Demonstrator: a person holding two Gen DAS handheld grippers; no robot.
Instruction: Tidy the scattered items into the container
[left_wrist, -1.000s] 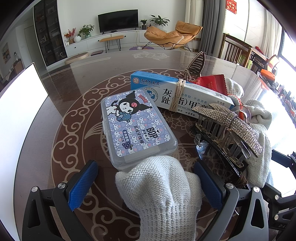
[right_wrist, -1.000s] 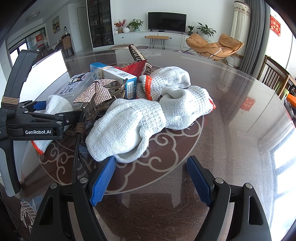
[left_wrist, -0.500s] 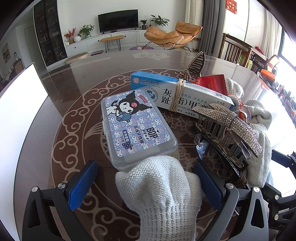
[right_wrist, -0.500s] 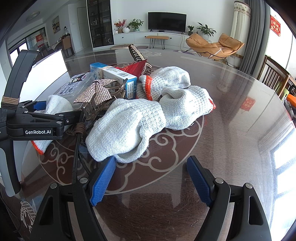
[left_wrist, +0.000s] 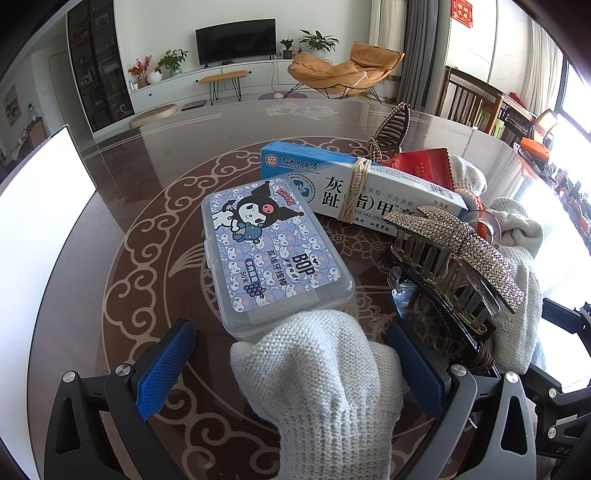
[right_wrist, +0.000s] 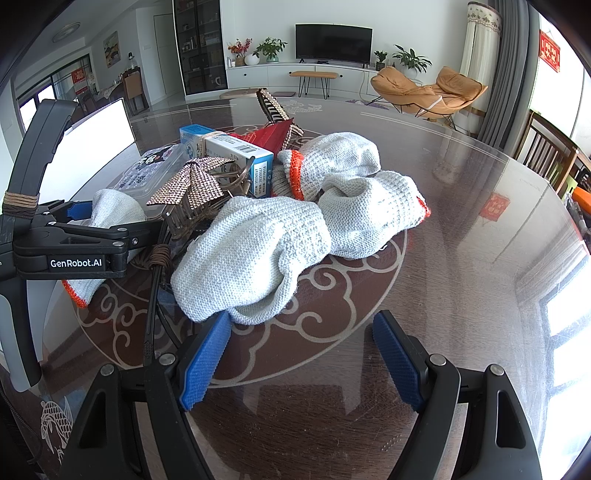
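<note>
Left wrist view: the left tongs (left_wrist: 291, 369) stand wide open just above the bench (left_wrist: 110, 206), their blue pads (left_wrist: 166, 367) on either side of a white knit glove (left_wrist: 321, 387) that lies between them; the right pad is close against the glove, though whether it touches cannot be told, and the left pad is clear of it. Just beyond the glove's tip sits a clear plastic floss box (left_wrist: 269, 254) with a cartoon label, lid shut. To its right a rhinestone bow hair clip (left_wrist: 454, 251) rests on a dark claw clip. Farther back lies a blue and white cream carton (left_wrist: 354, 184) with a twine band around it, then a red packet (left_wrist: 424, 166) and a brown comb clip (left_wrist: 391, 129) standing on edge. A white panel (left_wrist: 40, 192) at the far left may be the container's wall; that cannot be told.

Right wrist view: the right tongs (right_wrist: 303, 354) are also spread wide and hold nothing; the left pad (right_wrist: 207, 362) sits at the lower edge of a second white glove (right_wrist: 255, 262). Behind it lie two more gloves with orange cuffs (right_wrist: 369, 210) (right_wrist: 332, 158), touching each other. At left the other gripper reaches in over the first glove, beside the bow clip.
</note>
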